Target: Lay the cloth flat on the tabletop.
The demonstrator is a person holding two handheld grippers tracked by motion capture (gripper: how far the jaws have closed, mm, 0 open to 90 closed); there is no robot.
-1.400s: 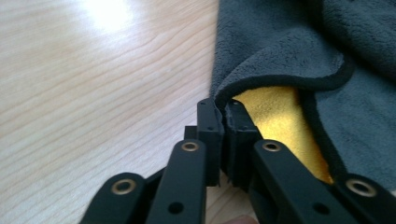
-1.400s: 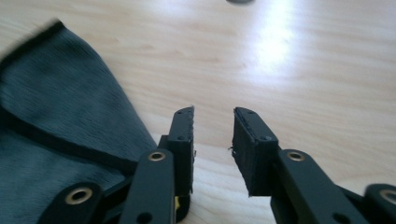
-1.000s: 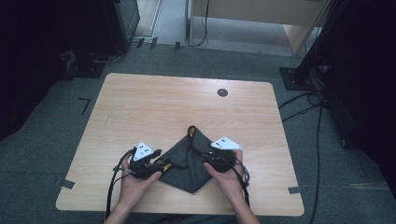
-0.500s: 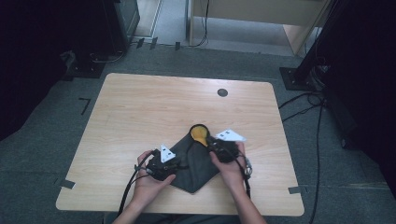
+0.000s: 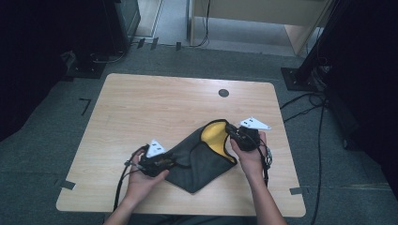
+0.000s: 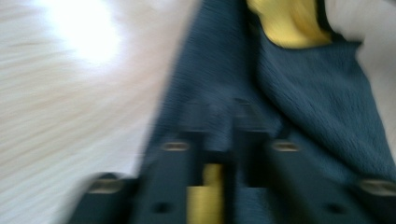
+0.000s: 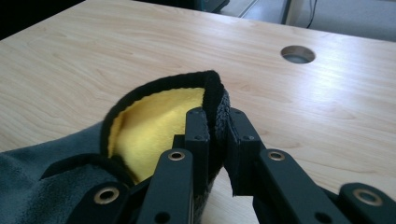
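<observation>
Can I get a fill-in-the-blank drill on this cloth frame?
1. The lifted corner of the grey cloth shows a ____ underside.
2. The right tongs are shut on the cloth's black ____.
3. The left tongs pinch the same ____.
4. The round hole lies in the ____.

Missing words: yellow; edge; cloth; table

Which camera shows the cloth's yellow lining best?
The right gripper view: the yellow lining sits close and sharp beside the right gripper, whose jaws pinch the cloth's black-trimmed edge. The high view shows it as a small yellow patch; the left gripper view shows it blurred at the top.
</observation>
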